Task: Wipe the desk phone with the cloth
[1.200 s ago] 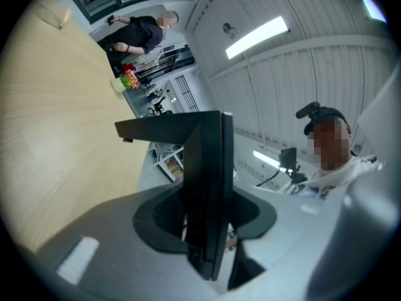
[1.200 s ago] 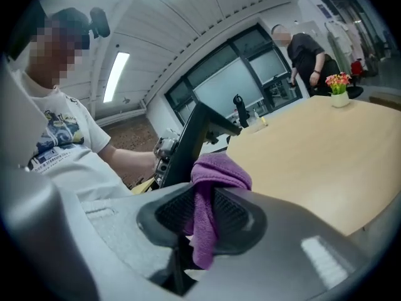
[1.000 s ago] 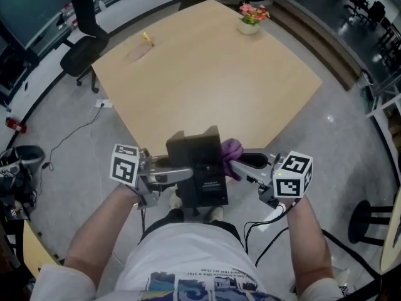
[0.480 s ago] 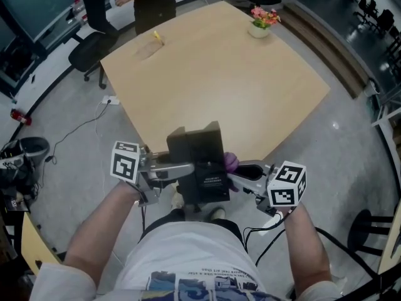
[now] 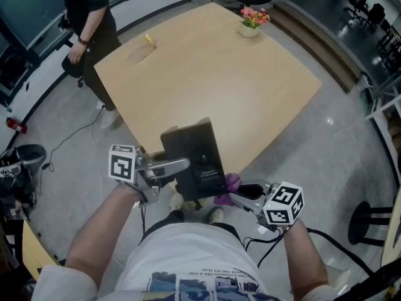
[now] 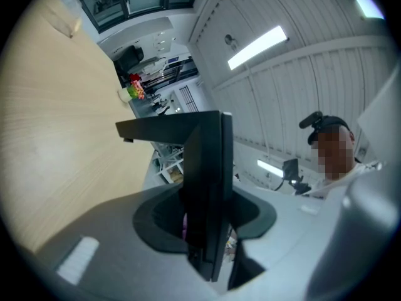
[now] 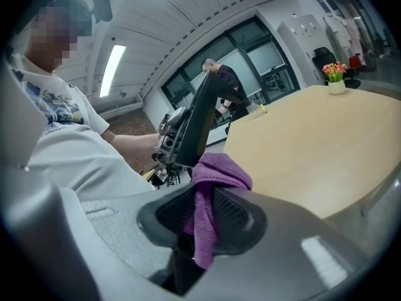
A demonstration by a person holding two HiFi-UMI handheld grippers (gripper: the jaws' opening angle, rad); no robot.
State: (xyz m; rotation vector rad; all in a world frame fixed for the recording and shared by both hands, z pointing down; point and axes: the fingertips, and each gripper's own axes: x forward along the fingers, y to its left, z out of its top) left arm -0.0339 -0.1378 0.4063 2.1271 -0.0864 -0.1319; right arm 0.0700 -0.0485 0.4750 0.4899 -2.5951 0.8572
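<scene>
Item one, my left tongs (image 5: 177,167): clenched on the black desk phone (image 5: 195,157), which is held tilted in the air over the counter's (image 5: 219,80) near edge. Item two, my right tongs (image 5: 235,194): clenched on the purple cloth (image 5: 227,183), bunched just beside the phone's lower corner. Far beyond both, a flower pot (image 5: 251,20) on the counter.

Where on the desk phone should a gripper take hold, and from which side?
Its thin side edge, from the person's left, as the left gripper does now. The desk phone is a flat slab, narrow edge-on, and this leaves its broad face open to the purple cloth in the right gripper.
</scene>
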